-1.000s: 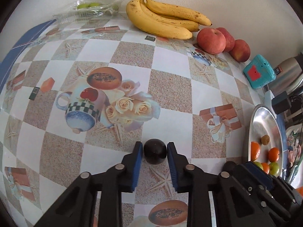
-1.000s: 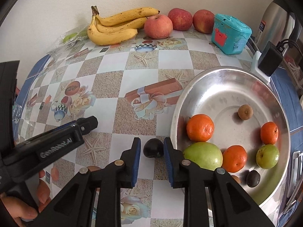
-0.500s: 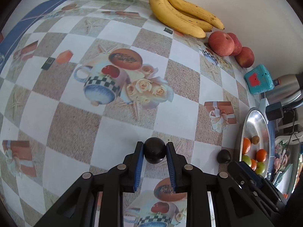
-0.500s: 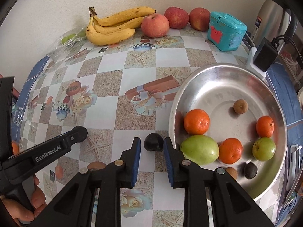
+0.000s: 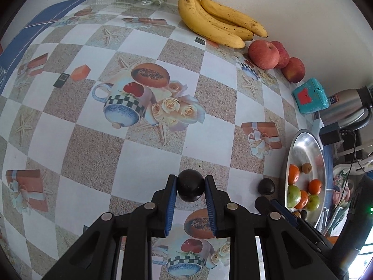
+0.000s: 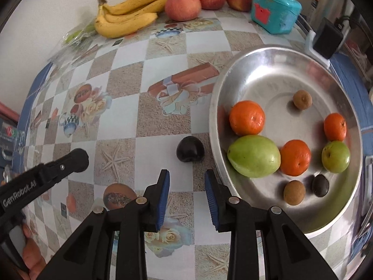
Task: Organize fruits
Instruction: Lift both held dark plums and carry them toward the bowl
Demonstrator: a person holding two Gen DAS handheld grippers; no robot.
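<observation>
Clamping a dark plum [image 5: 190, 188] between its blue pads, the left hand-held gripper [image 5: 189, 200] holds it above the checkered desk [image 5: 144, 156]. Jaws parted and gripping nothing, the right hand-held gripper [image 6: 187, 194] sits just short of a second dark plum [image 6: 190, 148], which rests on the desk beside the steel bowl [image 6: 275, 65] of oranges and green fruit.

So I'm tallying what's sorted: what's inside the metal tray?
In the tray: three oranges, two green fruits, two small brown ones, one dark plum. Nothing seems hidden.
</observation>
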